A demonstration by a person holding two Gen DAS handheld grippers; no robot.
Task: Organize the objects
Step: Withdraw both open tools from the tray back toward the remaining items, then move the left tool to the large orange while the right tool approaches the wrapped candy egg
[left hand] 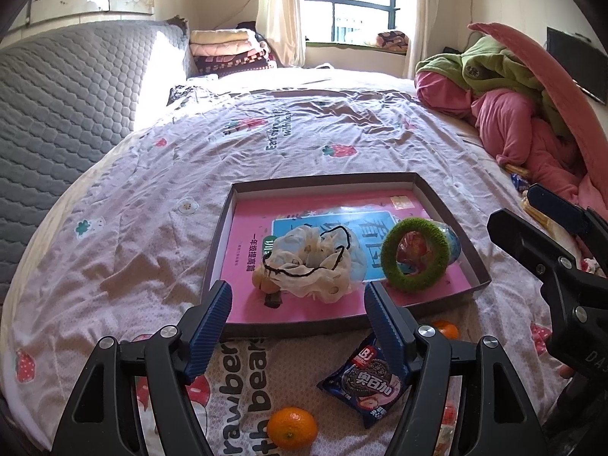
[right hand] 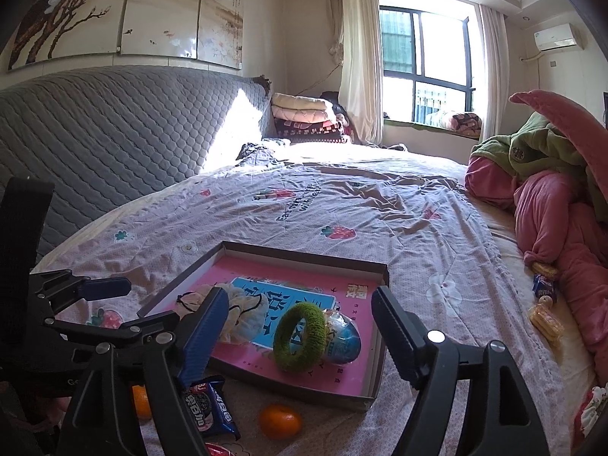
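Note:
A shallow cardboard tray (left hand: 218, 235) (right hand: 380, 364) lies on the bed with a pink book inside. On the book lie a white hair scrunchie with a black cord (left hand: 315, 262) (right hand: 239, 315), a green fuzzy ring (left hand: 414, 254) (right hand: 300, 336) and a blue egg-shaped packet (left hand: 452, 241) (right hand: 344, 336). In front of the tray lie a blue cookie packet (left hand: 366, 380) (right hand: 211, 404) and oranges (left hand: 292, 427) (right hand: 280, 421). My left gripper (left hand: 298, 323) is open and empty above the tray's near edge. My right gripper (right hand: 300, 334) is open and empty, with the green ring between its fingers in the view.
A pink and green pile of bedding (left hand: 532, 114) (right hand: 562, 197) lies at the right. Snack packets (right hand: 545, 304) lie beside it. A grey quilted headboard (left hand: 57, 114) stands at the left. Folded blankets (left hand: 228, 51) are stacked far back.

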